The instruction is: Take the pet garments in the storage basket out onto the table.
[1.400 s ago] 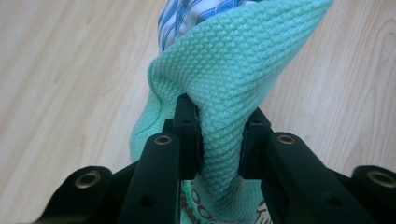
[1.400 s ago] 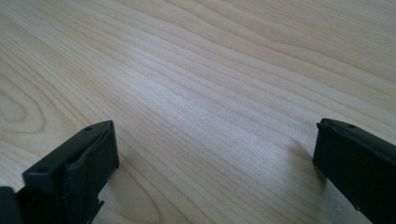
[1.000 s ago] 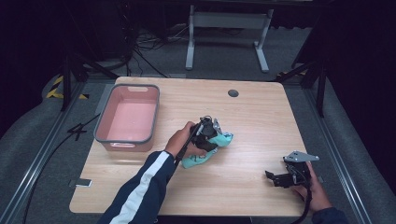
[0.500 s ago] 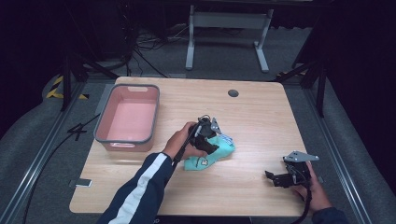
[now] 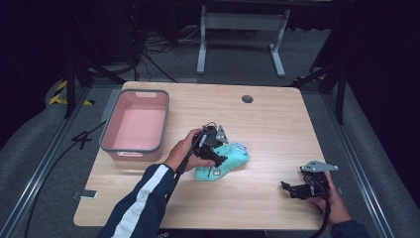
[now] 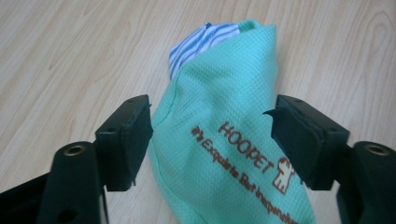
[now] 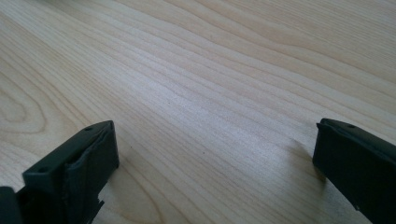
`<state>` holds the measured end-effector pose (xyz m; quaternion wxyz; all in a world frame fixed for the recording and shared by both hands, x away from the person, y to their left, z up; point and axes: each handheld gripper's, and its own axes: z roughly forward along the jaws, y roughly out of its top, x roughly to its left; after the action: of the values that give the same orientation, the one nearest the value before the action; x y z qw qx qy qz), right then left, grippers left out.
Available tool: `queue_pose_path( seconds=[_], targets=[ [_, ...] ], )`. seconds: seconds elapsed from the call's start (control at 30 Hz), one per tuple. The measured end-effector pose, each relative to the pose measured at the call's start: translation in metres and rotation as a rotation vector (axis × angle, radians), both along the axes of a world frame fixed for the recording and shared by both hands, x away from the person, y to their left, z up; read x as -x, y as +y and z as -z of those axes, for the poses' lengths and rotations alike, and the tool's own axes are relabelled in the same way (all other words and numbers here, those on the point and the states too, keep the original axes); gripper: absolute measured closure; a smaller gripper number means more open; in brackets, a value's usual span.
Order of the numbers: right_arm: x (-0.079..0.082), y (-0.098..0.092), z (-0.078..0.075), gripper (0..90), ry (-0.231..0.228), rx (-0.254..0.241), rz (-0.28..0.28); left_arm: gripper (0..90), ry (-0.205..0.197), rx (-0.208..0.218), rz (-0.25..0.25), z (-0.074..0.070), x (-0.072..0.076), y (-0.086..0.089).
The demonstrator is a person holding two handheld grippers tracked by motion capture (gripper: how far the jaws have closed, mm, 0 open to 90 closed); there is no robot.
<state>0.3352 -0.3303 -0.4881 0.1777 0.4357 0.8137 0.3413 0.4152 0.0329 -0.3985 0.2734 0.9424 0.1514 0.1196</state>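
Observation:
A mint-green cloth item (image 5: 234, 159) with brown print and a blue-striped lining (image 6: 198, 42) lies bunched on the wooden table (image 5: 277, 134), just left of centre. My left gripper (image 5: 217, 157) hangs over its left end. In the left gripper view the cloth (image 6: 224, 98) runs up between the left gripper's (image 6: 210, 133) jaws, which have just been opening; the pads (image 6: 128, 135) stand off its sides without pressing. My right gripper (image 5: 293, 189) rests low at the table's front right, open, and in the right gripper view (image 7: 215, 154) bare wood lies between its jaws.
A pink tub (image 5: 110, 145) with a grey rim stands at the table's left, nothing showing inside it. A dark round grommet (image 5: 247, 98) sits near the far edge. Beyond the table are a metal stand, cables and dark floor.
The left gripper's jaws have spread apart and let go of the green cloth, which now lies slack on the table. The left hand has eased back slightly. The right gripper has stayed put.

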Motion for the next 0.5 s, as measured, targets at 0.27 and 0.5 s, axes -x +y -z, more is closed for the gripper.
queue_pose_path(
  seconds=[0.27,0.5],
  targets=[
    [0.000,0.000,0.000,0.6,0.000,-0.001,-0.003,24.4,-0.007,-0.010,0.010,-0.005,0.008,0.011],
    [0.000,0.000,0.000,0.5,0.000,-0.001,-0.003,24.7,-0.021,-0.025,0.030,-0.006,0.017,0.016]
  ],
)
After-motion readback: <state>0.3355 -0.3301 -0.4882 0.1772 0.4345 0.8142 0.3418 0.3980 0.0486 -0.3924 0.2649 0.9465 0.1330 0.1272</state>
